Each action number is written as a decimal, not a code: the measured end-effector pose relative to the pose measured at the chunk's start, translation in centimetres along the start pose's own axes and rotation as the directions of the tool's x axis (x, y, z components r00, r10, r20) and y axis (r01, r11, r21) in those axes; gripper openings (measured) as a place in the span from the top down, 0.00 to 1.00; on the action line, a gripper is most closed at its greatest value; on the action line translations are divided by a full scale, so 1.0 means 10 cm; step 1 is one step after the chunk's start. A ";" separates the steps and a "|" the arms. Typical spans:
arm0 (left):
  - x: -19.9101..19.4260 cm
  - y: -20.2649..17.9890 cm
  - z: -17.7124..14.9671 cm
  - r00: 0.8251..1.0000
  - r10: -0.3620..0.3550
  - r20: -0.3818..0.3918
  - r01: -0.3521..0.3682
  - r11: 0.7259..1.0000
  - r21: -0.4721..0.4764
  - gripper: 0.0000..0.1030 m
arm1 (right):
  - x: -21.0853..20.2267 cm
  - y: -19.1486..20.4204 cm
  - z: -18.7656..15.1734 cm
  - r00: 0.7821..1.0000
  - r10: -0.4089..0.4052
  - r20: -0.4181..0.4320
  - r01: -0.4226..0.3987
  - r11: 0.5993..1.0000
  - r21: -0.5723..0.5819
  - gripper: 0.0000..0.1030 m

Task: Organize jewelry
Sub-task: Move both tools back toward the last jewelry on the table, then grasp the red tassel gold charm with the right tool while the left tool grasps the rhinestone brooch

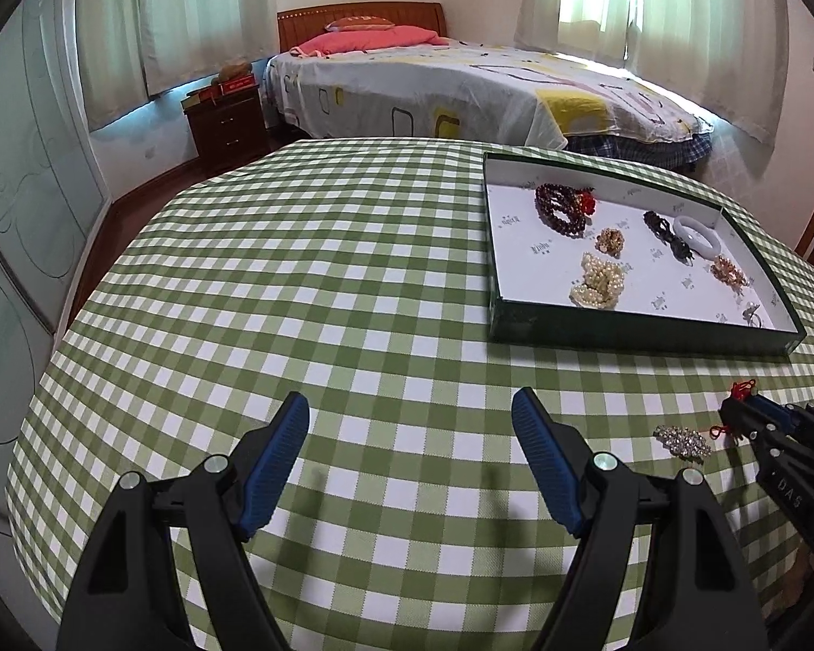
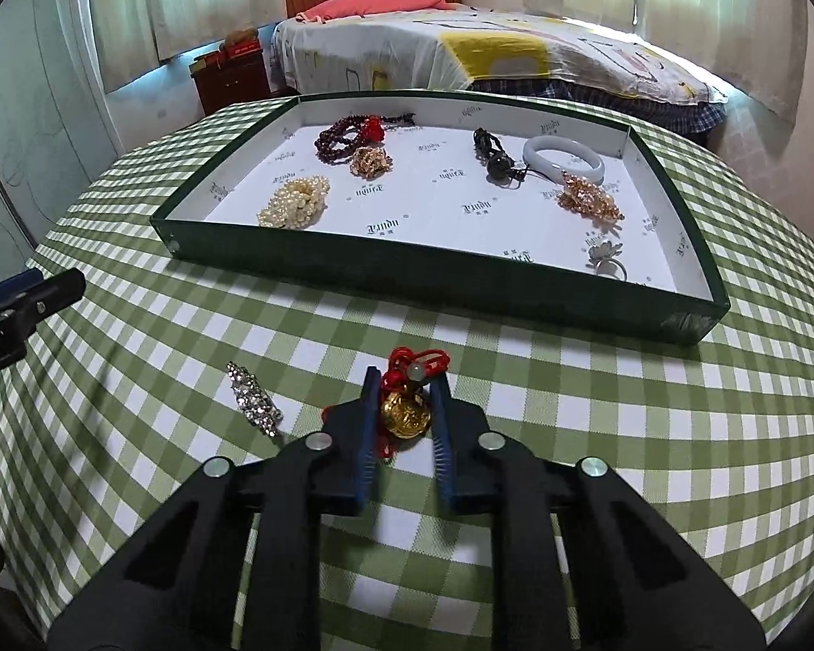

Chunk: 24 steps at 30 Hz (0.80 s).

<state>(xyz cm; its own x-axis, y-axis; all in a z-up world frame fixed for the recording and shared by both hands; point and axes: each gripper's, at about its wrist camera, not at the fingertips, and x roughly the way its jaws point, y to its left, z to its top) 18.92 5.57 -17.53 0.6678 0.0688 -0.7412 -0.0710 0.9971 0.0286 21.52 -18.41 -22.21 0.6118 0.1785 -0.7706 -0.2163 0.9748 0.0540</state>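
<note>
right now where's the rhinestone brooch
In the right wrist view the rhinestone brooch lies on the checked tablecloth, outside the green tray and nearer the camera, just left of the right gripper, whose jaws are shut on the gold pendant.

A tabletop (image 2: 678, 434) under green-and-white checked cloth carried a shallow dark green tray (image 2: 461, 282). Nearer the camera, directly on the cloth, lay a rhinestone brooch (image 2: 253, 399) and, just beside it, a gold pendant on red cord (image 2: 407, 417).
</note>
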 end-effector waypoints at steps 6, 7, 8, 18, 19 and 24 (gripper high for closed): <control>0.01 -0.09 -0.03 1.000 -0.008 -0.013 0.008 1.000 0.013 0.28 | -0.10 -0.07 -0.05 1.000 -0.023 0.016 0.023 1.000 0.001 0.84; 0.01 -0.12 -0.04 1.000 -0.012 -0.014 0.012 1.000 0.016 0.28 | -0.12 -0.09 -0.06 0.999 -0.030 0.021 0.030 1.000 0.000 0.84; 0.00 -0.16 -0.04 1.000 -0.017 -0.014 0.017 1.000 0.019 0.28 | -0.15 -0.11 -0.07 0.999 -0.036 0.024 0.036 0.999 0.000 0.84; -0.03 -0.72 -0.08 0.994 -0.102 -0.034 0.104 0.991 0.087 0.28 | -0.41 -0.51 -0.22 0.994 -0.097 0.040 0.094 0.994 0.062 0.84; -0.03 -0.79 -0.09 0.993 -0.111 -0.036 0.114 0.989 0.095 0.28 | -0.45 -0.55 -0.23 0.993 -0.106 0.042 0.103 0.992 0.069 0.84; 0.02 -1.15 -0.10 0.988 -0.147 -0.051 0.153 0.979 0.134 0.28 | -0.57 -0.75 -0.30 0.991 -0.121 0.048 0.115 0.987 0.112 0.84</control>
<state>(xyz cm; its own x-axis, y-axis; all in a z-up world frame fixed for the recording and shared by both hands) 19.12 -5.89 -18.61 0.6324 -0.0802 -0.7705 0.1319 0.9912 0.0051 17.43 -27.08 -20.14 0.6690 0.0652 -0.7404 -0.0578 0.9977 0.0357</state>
